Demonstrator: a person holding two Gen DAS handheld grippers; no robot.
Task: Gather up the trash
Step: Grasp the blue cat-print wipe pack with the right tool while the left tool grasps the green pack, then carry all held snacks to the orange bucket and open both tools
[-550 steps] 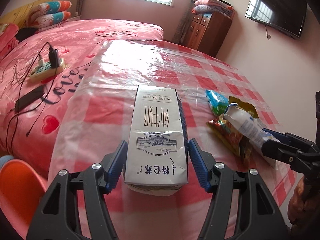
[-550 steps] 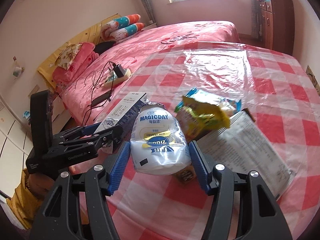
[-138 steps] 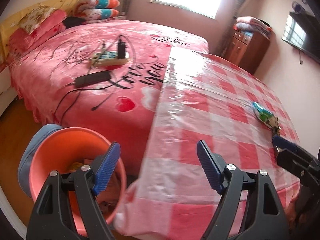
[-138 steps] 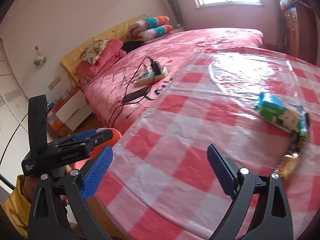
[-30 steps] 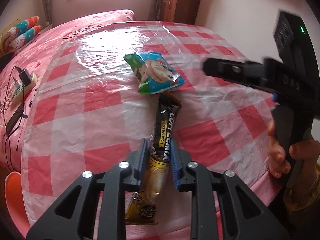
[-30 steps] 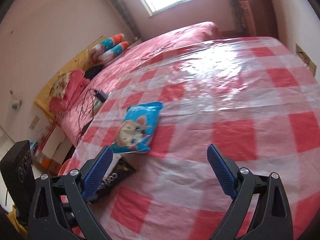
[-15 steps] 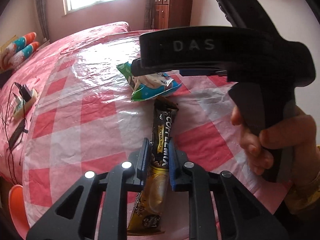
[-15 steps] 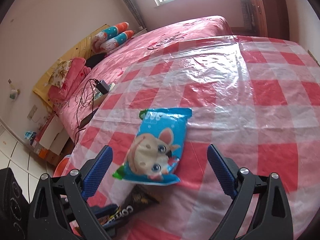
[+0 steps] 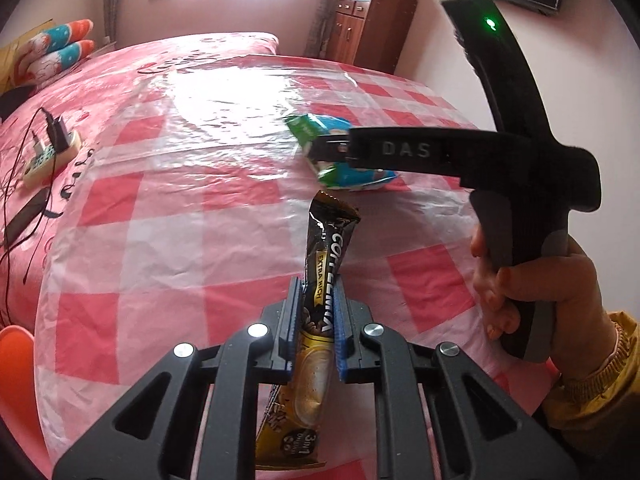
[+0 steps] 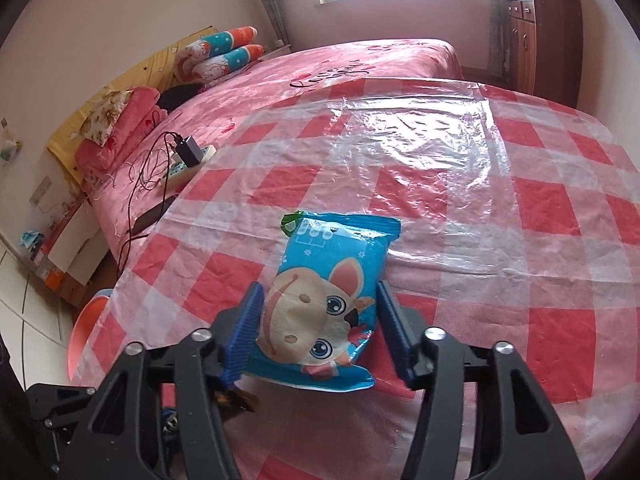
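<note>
mostly hidden: coffee sachet [image 9: 320, 280] tail | left claw [image 9: 316, 316] pinching it | right claw [image 10: 320, 328] closing round snack bag [image 10: 332, 296]

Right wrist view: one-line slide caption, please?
Right tongs closing around the blue cartoon-printed snack packet lying on the red-and-white checked plastic tablecloth.

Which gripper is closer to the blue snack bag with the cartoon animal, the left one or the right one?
Right. The right gripper has the blue snack bag between its closing jaws. The left gripper is further back, shut on the coffee sachet.
</note>
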